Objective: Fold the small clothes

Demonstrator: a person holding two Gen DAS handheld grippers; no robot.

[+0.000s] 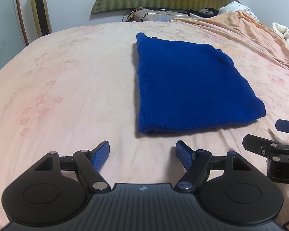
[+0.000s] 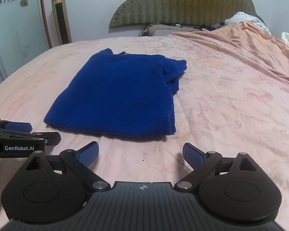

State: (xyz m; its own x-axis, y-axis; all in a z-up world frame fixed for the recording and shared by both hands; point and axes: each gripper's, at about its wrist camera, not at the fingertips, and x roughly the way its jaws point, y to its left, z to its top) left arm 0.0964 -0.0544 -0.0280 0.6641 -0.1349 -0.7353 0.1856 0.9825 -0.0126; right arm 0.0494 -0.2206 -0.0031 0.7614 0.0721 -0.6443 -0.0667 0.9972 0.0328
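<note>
A blue knitted garment (image 1: 185, 84) lies folded into a flat rectangle on the pink bedsheet (image 1: 67, 88). In the right wrist view the same garment (image 2: 117, 94) shows a bunched sleeve at its far right corner. My left gripper (image 1: 142, 150) is open just short of the garment's near edge, with only sheet between its blue pads. My right gripper (image 2: 140, 151) is open wide, also short of the near edge, nothing between its fingers. Each gripper shows at the side of the other's view: the right gripper (image 1: 275, 134) and the left gripper (image 2: 28, 129).
A green padded headboard (image 2: 183, 5) stands at the far end with a pillow (image 1: 154, 15) and dark clutter below it. An orange blanket (image 2: 240, 42) is heaped on the far right. A gold tower fan (image 2: 60, 15) stands by the wall on the left.
</note>
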